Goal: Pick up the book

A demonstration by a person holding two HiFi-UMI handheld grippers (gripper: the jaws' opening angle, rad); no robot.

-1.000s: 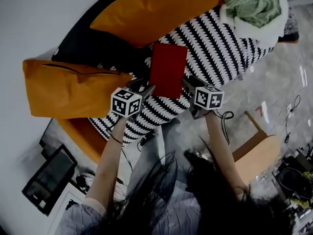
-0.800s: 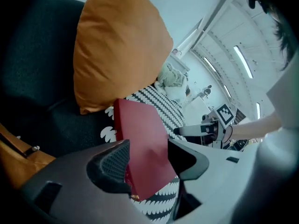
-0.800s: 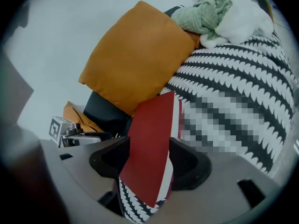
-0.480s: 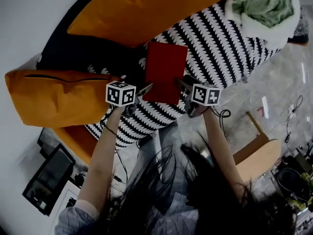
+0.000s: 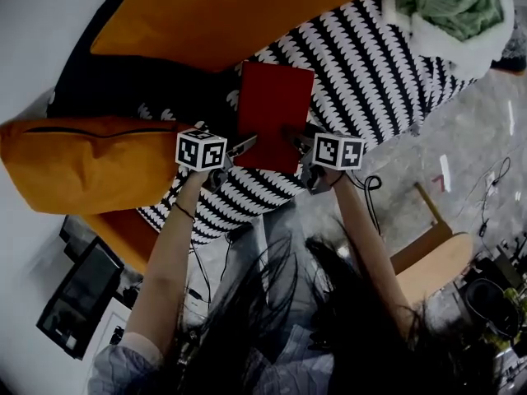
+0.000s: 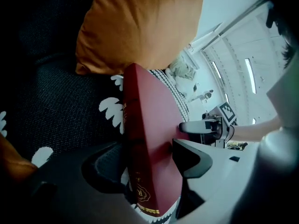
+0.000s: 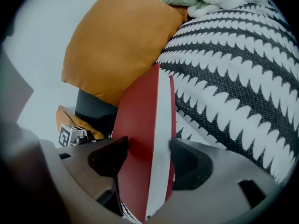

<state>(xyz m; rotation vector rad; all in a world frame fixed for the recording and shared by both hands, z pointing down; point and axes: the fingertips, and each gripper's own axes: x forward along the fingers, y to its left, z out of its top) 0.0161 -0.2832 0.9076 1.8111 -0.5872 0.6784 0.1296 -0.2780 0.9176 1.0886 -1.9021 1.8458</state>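
Observation:
A red hardcover book [image 5: 274, 113] lies flat on the black-and-white patterned sofa cover [image 5: 370, 72]. My left gripper [image 5: 244, 146] sits at the book's near left edge and my right gripper [image 5: 295, 138] at its near right edge. In the left gripper view the spine side of the book [image 6: 149, 125] stands between the jaws of the left gripper [image 6: 149, 157]. In the right gripper view the page edge of the book [image 7: 140, 115] stands between the jaws of the right gripper [image 7: 148, 157]. Both pairs of jaws have just been opening and stand wide around the book.
One orange cushion [image 5: 90, 159] lies left of the book and another [image 5: 222, 15] behind it. Green cloth on white fleece [image 5: 449, 6] lies at the sofa's far right. On the floor are a wooden stool [image 5: 432, 257], cables [image 5: 370, 183] and a dark screen [image 5: 78, 295].
Both grippers have come down and forward onto the book's near edge, and their jaws have spread wider around it. The book has not shifted on the sofa.

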